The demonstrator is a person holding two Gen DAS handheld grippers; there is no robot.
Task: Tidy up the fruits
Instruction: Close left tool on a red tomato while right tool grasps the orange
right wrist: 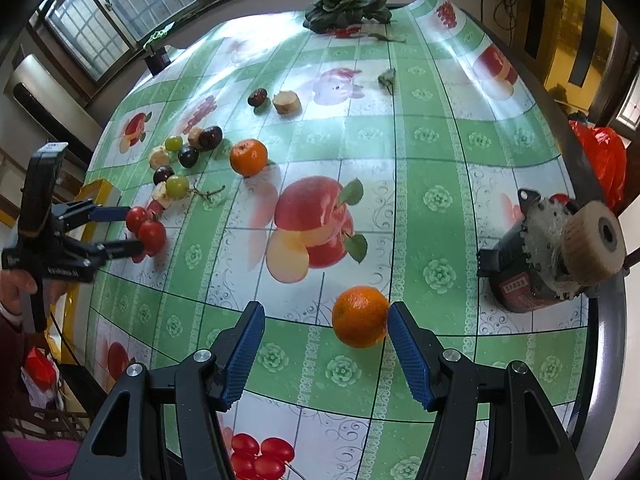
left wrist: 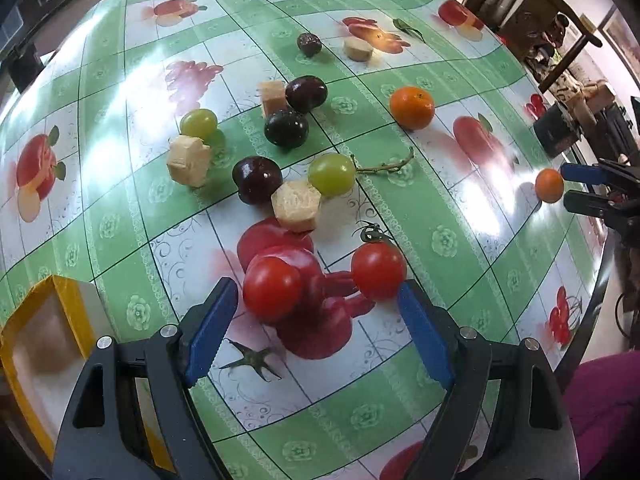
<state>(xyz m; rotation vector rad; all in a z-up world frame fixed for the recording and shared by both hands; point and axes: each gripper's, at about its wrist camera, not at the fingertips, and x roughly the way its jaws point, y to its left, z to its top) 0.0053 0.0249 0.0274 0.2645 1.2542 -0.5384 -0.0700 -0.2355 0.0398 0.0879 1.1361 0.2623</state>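
Left wrist view: reached over the worktop with the left gripper, jaws spread wide and gripping nothing. Framed two cherry tomatoes between the blue pads: the left tomato just inside the left pad, the right tomato touching or almost touching the tip of the right pad. Judged the step as lining up on a tomato, with nothing lifted yet. Called next for centring on one tomato alone, then closing gently, since soft skin would bruise and a round fruit could roll away. Lay further out: dark plums, green grapes, pale cut chunks, a tangerine. Sat at lower left a yellow-rimmed box, probably the place for sorted fruit.

Right wrist view: hovered with the right gripper, jaws likewise wide apart and empty. Rested a small orange off-centre, against or just beside the right pad and well clear of the left pad. Needed a shift rightward before closing, otherwise a shove instead of a grip. Stood a motor-like tool at the right edge, clear of the fruit
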